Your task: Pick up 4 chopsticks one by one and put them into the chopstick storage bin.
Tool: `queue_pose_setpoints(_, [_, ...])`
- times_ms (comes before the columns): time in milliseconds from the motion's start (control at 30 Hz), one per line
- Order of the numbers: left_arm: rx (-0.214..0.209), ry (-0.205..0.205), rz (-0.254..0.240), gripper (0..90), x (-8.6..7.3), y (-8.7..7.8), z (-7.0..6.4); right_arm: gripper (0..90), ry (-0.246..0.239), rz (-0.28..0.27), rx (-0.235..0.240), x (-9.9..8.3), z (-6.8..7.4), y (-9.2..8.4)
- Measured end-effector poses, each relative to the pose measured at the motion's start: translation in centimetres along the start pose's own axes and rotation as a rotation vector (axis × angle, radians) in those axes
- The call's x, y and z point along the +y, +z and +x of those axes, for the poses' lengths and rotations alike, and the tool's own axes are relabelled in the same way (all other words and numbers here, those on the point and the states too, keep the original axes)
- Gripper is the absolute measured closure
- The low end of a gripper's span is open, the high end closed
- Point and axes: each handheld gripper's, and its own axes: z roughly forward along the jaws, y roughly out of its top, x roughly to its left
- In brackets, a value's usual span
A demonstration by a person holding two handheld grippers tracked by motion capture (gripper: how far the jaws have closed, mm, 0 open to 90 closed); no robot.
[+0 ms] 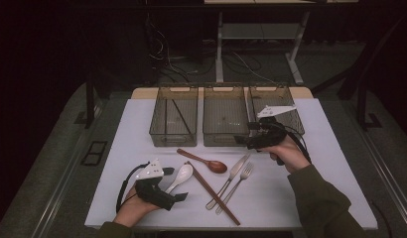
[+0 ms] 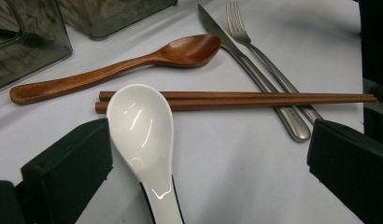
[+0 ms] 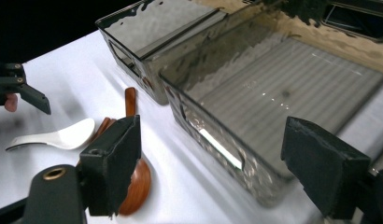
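Right gripper [image 1: 244, 141] jaws wide, empty, at front wall of middle bin [image 1: 225, 115]. Left gripper [image 1: 174, 183] wide around white spoon [image 1: 180, 176], not pressing.

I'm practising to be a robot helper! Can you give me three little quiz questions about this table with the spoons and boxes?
1. True or false: the white spoon lies between the open jaws of the left gripper.
2. How many clear bins stand in the row at the back?
3. What crosses over the knife and fork: A) wooden spoon, B) chopsticks, C) a cup?

Key: 1 true; 2 three; 3 B.
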Motion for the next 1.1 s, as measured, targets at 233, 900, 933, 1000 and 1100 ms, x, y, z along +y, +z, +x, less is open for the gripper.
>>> queue_pose_setpoints(233, [0.003,-0.002,-0.001,0.0,0.0,0.0,0.0,17.6,0.006,-0.011,-0.029,-3.1,0.0,-2.0])
queue_pose_setpoints(900, [0.018,0.005,-0.013,1.6,0.3,-0.4,-0.2,16.8,0.018,-0.031,-0.041,-10.1,0.0,-5.9])
queue_pose_setpoints(933, [0.017,0.009,-0.014,2.5,0.3,-0.4,-0.2,16.8,0.02,-0.034,-0.045,-10.4,0.0,-6.1])
queue_pose_setpoints(1000, [0.018,0.011,-0.022,4.4,0.4,-0.5,-0.2,16.8,0.024,-0.039,-0.049,-11.1,-0.1,-6.5])
queue_pose_setpoints(1100, [0.015,0.017,-0.025,8.3,0.6,-0.6,-0.3,16.8,0.037,-0.058,-0.06,-12.2,-0.2,-7.1])
